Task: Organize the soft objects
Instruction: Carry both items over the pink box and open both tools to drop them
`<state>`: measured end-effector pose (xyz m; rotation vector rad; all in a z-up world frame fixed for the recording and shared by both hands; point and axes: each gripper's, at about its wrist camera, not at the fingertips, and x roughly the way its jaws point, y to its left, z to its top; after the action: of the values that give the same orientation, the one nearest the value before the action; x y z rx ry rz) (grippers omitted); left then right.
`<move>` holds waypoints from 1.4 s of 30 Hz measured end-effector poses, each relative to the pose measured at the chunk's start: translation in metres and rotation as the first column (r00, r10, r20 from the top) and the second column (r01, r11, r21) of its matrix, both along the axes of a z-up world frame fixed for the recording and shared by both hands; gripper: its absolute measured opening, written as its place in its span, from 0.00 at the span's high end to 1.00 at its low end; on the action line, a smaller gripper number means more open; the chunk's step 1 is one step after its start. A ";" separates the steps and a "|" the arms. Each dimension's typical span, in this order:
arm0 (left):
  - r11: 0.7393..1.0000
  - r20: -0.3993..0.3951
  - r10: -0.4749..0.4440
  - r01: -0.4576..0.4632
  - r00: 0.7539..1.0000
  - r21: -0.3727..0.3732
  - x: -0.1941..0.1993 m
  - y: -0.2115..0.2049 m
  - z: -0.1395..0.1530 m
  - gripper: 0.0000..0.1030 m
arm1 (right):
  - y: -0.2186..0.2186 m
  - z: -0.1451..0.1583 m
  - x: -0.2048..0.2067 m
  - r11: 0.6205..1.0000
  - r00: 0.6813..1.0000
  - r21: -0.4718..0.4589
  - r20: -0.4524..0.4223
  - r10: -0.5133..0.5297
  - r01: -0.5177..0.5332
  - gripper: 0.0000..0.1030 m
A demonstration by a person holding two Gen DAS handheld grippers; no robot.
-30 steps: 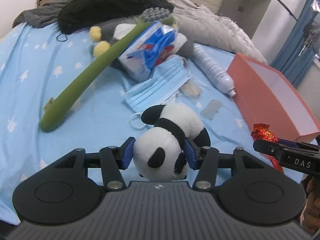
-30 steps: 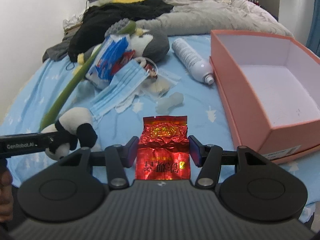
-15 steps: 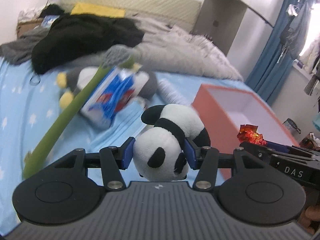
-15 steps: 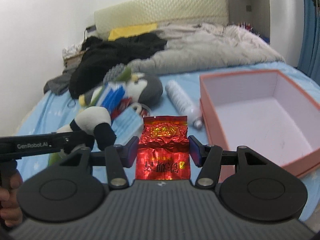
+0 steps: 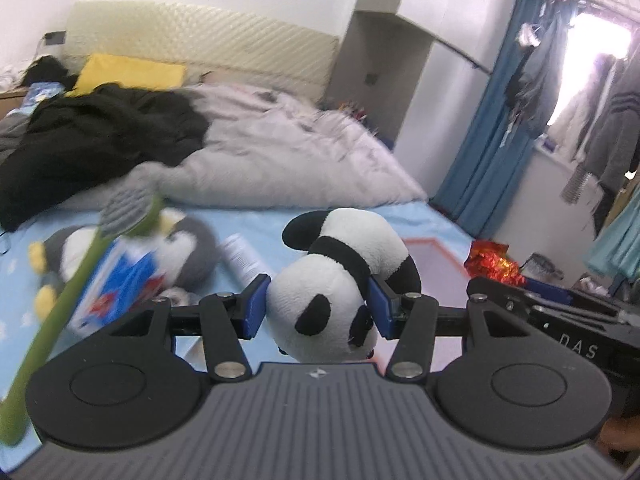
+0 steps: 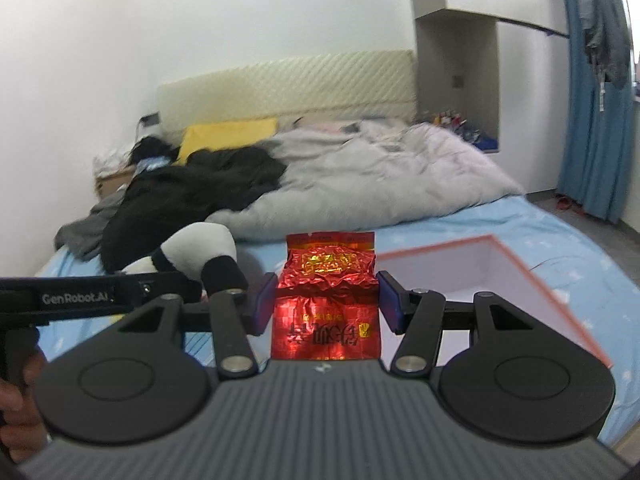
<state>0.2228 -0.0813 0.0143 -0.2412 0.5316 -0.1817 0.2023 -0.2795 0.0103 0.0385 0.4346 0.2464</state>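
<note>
Plush round panda (image 5: 336, 280) squeezed; crinkled red foil packet (image 6: 325, 300) clamped.

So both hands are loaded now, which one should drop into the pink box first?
Probably the right. The right gripper, shut on the red foil packet, has the open pink box just ahead to its right. The left gripper, shut on the panda plush, sits farther from it.
</note>
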 end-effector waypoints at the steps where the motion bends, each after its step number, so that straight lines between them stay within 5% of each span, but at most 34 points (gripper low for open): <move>1: 1.000 0.011 -0.008 0.007 1.000 0.003 0.005 -0.008 0.005 0.43 | -0.008 0.005 0.004 1.000 1.000 -0.003 0.009 -0.015 0.015 0.45; 10: 0.991 -0.010 -0.131 0.132 0.991 0.037 0.068 -0.088 0.017 0.43 | -0.070 -0.002 0.047 0.992 0.989 0.015 -0.078 -0.123 0.124 0.45; 21: 0.967 -0.258 -0.220 0.245 0.941 0.069 0.148 -0.146 -0.055 0.43 | -0.115 -0.066 0.088 0.979 0.940 -0.065 -0.275 -0.202 0.191 0.45; 28: 0.950 -0.346 -0.241 0.293 0.907 0.106 0.167 -0.171 -0.085 0.43 | -0.139 -0.114 0.099 0.971 0.889 -0.107 -0.392 -0.238 0.213 0.45; 35: 0.949 -0.366 -0.252 0.302 0.896 0.086 0.169 -0.177 -0.096 0.41 | -0.146 -0.126 0.099 0.973 0.873 -0.095 -0.430 -0.233 0.212 0.44; 37: 0.949 -0.361 -0.256 0.304 0.897 0.081 0.168 -0.175 -0.092 0.33 | -0.146 -0.124 0.098 0.974 0.875 -0.088 -0.429 -0.226 0.208 0.44; 42: 0.944 -0.316 -0.277 0.318 0.907 0.086 0.156 -0.167 -0.077 0.33 | -0.146 -0.112 0.092 0.975 0.890 -0.070 -0.399 -0.221 0.211 0.42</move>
<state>0.3786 -0.2484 -0.0622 -0.0506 0.8820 -0.4101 0.2944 -0.4255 -0.1020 0.1146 0.8425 0.0084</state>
